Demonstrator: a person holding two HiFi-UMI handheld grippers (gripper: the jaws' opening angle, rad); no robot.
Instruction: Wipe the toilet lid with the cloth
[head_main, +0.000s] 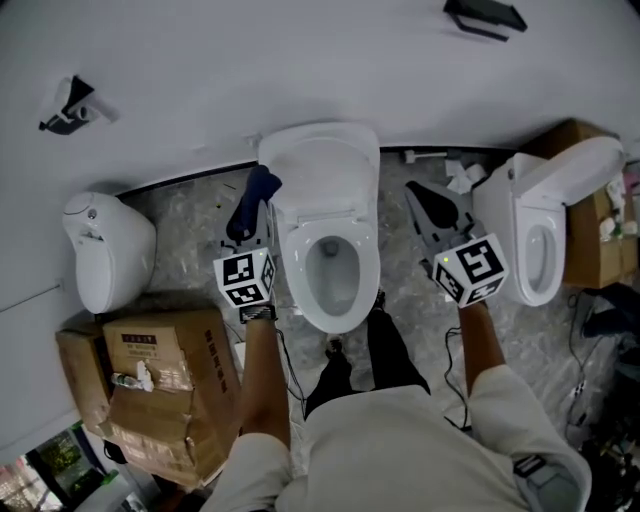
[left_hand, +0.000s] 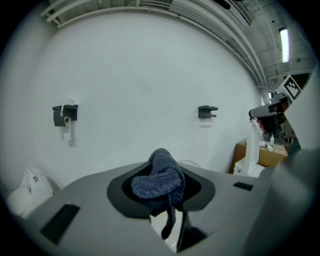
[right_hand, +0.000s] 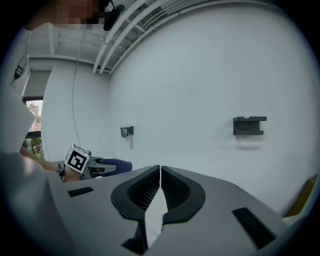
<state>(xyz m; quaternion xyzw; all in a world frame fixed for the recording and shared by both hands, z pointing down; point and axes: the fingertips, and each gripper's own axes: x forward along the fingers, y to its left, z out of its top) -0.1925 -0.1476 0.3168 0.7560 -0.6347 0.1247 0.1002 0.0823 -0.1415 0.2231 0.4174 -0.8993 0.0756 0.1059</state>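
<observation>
A white toilet (head_main: 330, 250) stands in the middle of the head view with its lid (head_main: 322, 165) raised against the wall. My left gripper (head_main: 250, 215) is just left of the bowl, shut on a dark blue cloth (head_main: 257, 197); in the left gripper view the cloth (left_hand: 159, 181) bunches up between the jaws. My right gripper (head_main: 428, 208) hangs to the right of the bowl, shut with nothing in it; its jaws meet in the right gripper view (right_hand: 160, 192). Neither gripper touches the toilet.
A second toilet (head_main: 545, 235) stands at the right with a cardboard box (head_main: 590, 215) behind it. A white unit (head_main: 105, 250) sits at the left. Cardboard boxes (head_main: 160, 395) are stacked at the lower left. Black brackets (head_main: 483, 16) hang on the wall.
</observation>
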